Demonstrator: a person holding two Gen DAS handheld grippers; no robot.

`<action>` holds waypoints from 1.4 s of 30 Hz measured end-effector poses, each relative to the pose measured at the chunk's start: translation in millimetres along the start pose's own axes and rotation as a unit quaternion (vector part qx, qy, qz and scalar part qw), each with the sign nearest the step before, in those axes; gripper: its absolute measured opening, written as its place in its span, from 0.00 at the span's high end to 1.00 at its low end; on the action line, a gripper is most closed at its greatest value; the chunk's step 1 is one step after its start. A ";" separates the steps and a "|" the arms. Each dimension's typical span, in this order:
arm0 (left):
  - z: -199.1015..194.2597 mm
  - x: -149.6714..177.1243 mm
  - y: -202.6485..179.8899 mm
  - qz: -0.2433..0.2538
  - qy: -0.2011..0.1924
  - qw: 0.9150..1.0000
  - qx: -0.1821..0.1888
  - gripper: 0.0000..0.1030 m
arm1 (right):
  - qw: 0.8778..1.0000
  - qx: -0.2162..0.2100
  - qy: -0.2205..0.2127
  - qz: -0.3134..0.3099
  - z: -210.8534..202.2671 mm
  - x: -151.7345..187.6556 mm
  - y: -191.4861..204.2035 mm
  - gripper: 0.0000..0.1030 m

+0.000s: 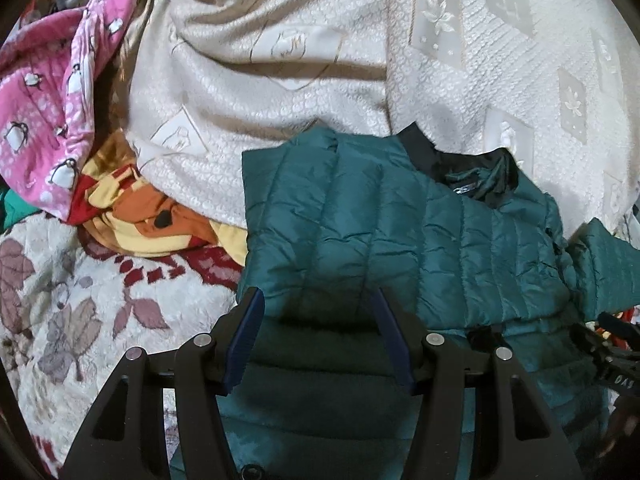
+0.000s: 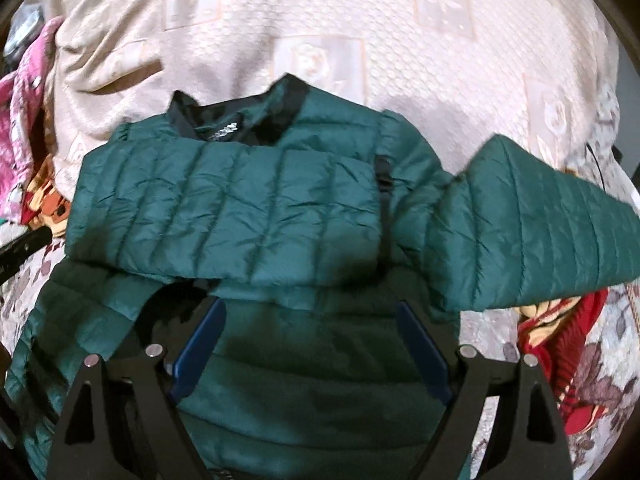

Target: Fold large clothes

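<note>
Lying spread on the cream bedspread (image 2: pixel 400 40), the teal quilted jacket (image 2: pixel 240 208) has one sleeve folded across its chest and the other sleeve (image 2: pixel 532 232) stretched out to the side. The left gripper (image 1: pixel 316 300) tilts down over the jacket, its blue fingers (image 1: pixel 250 328) apart and pinching nothing; the right gripper (image 2: pixel 312 312) tilts down likewise, fingers spread wide, empty, above the lower body of the jacket.

Both sets of tongs pretty much identical: matte black plastic arms with triangular cutouts, round silver pivot pins on top. Left tongs (image 1: pixel 316 300) with dark blue ribbed pads, right tongs (image 2: pixel 310 312) with matching blue pads (image 2: pixel 200 344).
</note>
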State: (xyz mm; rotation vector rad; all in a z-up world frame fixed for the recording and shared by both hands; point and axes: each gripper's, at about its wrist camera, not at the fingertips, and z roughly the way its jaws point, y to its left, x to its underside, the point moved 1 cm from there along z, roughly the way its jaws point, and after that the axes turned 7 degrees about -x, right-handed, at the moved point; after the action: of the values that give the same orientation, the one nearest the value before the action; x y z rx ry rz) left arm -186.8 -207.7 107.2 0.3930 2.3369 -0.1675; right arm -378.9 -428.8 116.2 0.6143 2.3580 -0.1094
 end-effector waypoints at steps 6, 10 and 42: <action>16.8 -0.1 5.4 -0.015 0.014 1.000 -0.007 0.62 | 1.000 0.024 -0.011 0.007 3.2 -10.4 -16.4 0.13; 28.6 0.1 5.4 -0.021 0.032 0.999 -0.003 0.62 | 1.000 0.025 -0.004 0.013 12.6 -13.7 -19.2 0.13; 21.4 4.7 -2.9 -0.018 0.030 0.999 0.024 0.62 | 0.987 0.139 -0.035 0.073 -47.5 -17.2 -143.1 0.13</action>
State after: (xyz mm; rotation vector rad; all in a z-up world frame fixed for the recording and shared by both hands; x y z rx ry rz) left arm -176.8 -214.4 88.7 0.3840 2.4035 -0.2319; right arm -462.1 -550.9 151.0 0.8995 2.2390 -0.3913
